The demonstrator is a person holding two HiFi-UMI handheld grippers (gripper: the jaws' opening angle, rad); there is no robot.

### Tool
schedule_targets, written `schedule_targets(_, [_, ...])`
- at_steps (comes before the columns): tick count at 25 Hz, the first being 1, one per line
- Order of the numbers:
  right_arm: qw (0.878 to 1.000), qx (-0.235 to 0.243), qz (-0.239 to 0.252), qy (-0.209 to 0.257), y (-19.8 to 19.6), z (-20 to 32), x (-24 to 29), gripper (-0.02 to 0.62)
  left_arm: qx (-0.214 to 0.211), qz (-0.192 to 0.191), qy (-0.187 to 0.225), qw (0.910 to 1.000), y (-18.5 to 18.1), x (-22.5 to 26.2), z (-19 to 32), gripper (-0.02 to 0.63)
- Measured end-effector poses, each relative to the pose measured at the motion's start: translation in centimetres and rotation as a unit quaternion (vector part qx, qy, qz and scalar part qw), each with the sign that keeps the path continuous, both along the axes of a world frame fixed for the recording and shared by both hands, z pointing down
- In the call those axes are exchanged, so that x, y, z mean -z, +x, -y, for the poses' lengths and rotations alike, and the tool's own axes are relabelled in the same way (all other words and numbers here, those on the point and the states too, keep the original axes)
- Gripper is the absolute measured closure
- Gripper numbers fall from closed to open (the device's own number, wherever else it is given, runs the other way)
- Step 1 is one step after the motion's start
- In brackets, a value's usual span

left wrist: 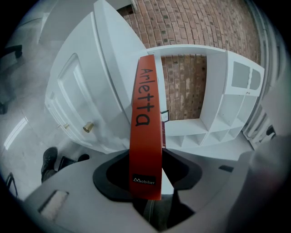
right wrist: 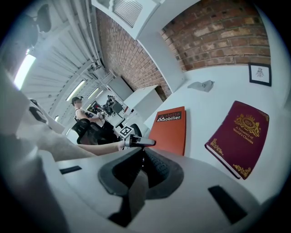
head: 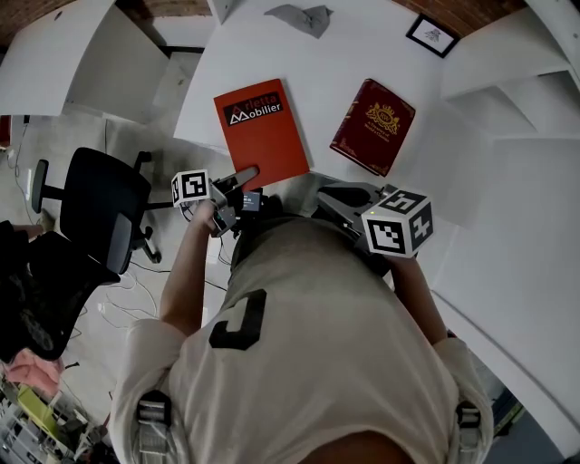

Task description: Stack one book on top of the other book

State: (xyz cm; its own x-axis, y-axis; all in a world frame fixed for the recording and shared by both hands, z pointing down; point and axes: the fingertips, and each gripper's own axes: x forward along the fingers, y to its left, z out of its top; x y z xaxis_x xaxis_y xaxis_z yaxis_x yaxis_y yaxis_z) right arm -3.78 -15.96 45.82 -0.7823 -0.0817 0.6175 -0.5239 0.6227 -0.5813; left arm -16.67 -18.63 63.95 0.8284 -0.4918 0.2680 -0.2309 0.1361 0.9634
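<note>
Nearby, maroon book right of orange book, framed picture, grey cloth

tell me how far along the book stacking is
Done: nothing is stacked yet. The orange book and the burgundy book lie apart on the white table. In hand: the left gripper is clamped on the orange book's near edge, and the right gripper is shut and empty. Left: lift one book onto the other.
</note>
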Motion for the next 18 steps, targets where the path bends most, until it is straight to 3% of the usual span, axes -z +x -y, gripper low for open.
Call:
schedule_targets(8, [1.000,0.002,0.003,0.004,-1.4,-0.8,0.2,0.584,0.023,0.015,0.002,0.9996,-2.0,1.1,-0.6,0.431])
schedule_targets(18, [1.000,0.000,-0.005,-0.001,-3.1,-3.0,-0.3,0.584,0.059,-0.045,0.001,0.9972,-4.2,3.5,-1.4,0.445])
